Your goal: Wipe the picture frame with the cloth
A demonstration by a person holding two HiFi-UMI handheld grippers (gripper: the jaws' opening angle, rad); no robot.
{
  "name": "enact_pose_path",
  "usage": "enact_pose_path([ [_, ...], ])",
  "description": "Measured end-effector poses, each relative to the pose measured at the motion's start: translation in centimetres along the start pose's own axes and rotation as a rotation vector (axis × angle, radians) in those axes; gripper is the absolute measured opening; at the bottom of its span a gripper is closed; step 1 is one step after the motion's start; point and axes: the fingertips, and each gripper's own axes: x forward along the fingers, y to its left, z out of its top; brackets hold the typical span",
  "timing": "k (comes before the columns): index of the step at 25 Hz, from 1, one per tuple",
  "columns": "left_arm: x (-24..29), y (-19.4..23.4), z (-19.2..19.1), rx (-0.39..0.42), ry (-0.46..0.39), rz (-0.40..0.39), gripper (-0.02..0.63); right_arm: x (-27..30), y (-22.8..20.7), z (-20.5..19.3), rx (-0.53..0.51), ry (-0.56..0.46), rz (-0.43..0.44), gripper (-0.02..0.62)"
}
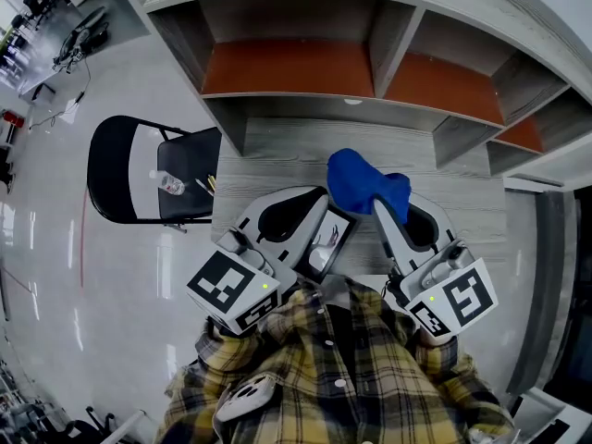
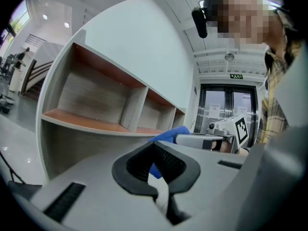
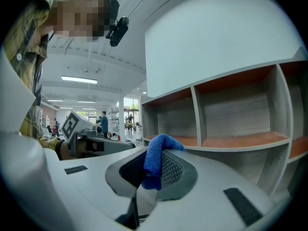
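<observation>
Above the desk (image 1: 277,151), my left gripper (image 1: 322,231) pinches the picture frame (image 1: 336,241) and my right gripper (image 1: 379,207) grips the blue cloth (image 1: 361,181) right beside it, so I should rub softly, holding both tight.

Looks like a big open-plan lab or office hall, not a home. Shiny pale floor (image 1: 55,248) running way out, desks (image 1: 79,40) piled with gear and cables in the far corner, long strip lights (image 3: 79,80) on a high ceiling, and a few people (image 3: 104,121) standing around at the back. There are glass double doors (image 2: 226,107) with a green exit sign (image 2: 236,76) over them, plus stairs (image 2: 36,73) off to one side. Up close it's a bare shelf unit (image 1: 393,35) on a grey wood tabletop (image 1: 277,155) and a folding chair (image 1: 192,155) with a bottle (image 1: 170,184) on it.
</observation>
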Motion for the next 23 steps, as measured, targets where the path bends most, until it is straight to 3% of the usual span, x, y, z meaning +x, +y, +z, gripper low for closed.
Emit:
enact_pose_path([
  [23,0.3,-1.0,-1.4,-0.009,0.04,-0.006,0.005,-1.3,-0.1,-1.6,0.043,0.026,0.011,0.041],
])
